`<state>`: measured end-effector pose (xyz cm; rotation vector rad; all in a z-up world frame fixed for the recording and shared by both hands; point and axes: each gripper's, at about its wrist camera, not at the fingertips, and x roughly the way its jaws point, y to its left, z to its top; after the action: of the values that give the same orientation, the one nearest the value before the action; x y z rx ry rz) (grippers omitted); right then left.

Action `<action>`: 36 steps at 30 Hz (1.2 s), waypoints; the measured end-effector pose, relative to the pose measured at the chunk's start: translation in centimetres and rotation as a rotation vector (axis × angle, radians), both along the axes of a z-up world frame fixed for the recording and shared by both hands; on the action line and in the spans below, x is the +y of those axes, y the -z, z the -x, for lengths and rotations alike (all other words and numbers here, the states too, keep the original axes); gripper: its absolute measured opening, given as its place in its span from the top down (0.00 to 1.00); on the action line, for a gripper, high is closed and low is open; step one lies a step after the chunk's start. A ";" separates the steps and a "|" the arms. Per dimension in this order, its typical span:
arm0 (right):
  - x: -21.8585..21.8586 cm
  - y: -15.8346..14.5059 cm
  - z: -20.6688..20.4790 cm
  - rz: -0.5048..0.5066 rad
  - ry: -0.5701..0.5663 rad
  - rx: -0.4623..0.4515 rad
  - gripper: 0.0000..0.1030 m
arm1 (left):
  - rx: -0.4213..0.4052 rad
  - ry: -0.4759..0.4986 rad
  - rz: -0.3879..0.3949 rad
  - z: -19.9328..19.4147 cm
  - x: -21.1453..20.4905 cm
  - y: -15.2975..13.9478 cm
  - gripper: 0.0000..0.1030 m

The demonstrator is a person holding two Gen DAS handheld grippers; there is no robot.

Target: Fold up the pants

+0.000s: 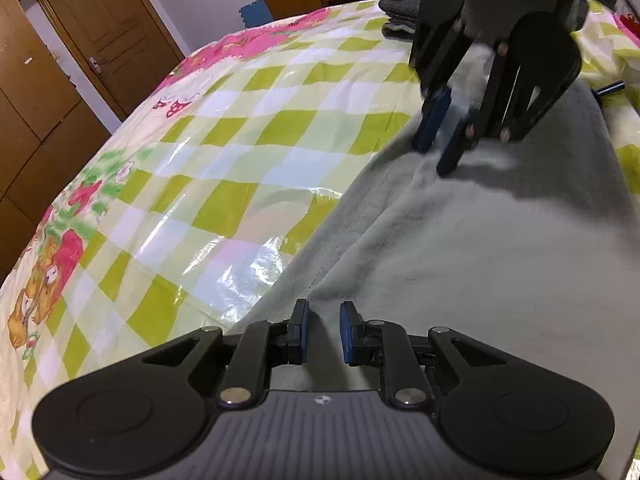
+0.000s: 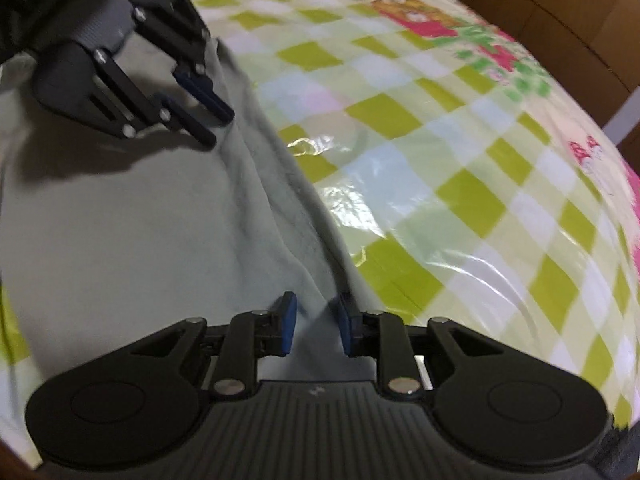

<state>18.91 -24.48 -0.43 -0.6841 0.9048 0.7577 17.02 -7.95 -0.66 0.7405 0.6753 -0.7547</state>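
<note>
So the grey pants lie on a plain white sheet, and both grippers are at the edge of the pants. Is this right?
Not quite. The sheet is not plain white: it has a green, white and yellow check with pink cartoon prints, as the left wrist view shows. The rest holds: the grey pants lie on it, with the left gripper and right gripper at the edge of the pants.

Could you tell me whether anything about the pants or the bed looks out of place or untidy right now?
Nothing is spilled or damaged. The grey pants are not lying flat: their edge beside the checked bed cover is bunched into long ridges between the left gripper and the right gripper.
</note>
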 end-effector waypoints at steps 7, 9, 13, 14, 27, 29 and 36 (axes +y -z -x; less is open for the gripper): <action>0.1 0.4 -1.0 0.049 -0.029 0.037 0.98 | 0.036 0.033 -0.016 -0.6 0.0 0.6 0.68; 0.0 0.3 -1.2 0.044 0.005 0.052 1.00 | 0.038 0.031 -0.028 -0.7 -0.2 0.7 0.71; -0.4 -1.7 -0.7 -0.015 0.051 0.022 1.00 | -0.058 0.028 -0.063 -0.3 0.0 -0.1 0.82; -0.8 -2.7 -0.7 -0.040 0.078 -0.003 1.00 | -0.075 0.017 -0.055 -0.4 0.2 -0.6 0.82; -1.1 0.4 -3.2 -0.124 0.283 -0.020 0.93 | -0.096 -0.182 0.037 -1.6 1.4 -0.7 0.80; -1.6 0.0 -2.7 -0.137 0.298 -0.034 0.90 | -0.099 -0.201 0.058 -1.0 1.3 -1.2 0.80; -8.0 -4.0 0.1 -0.293 0.524 -0.118 0.84 | -0.078 -0.206 0.168 2.3 -1.5 -2.9 0.80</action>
<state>18.81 -32.49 3.57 -0.2112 0.7961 0.3638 14.69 -9.43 2.28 0.5356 0.5989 -0.5827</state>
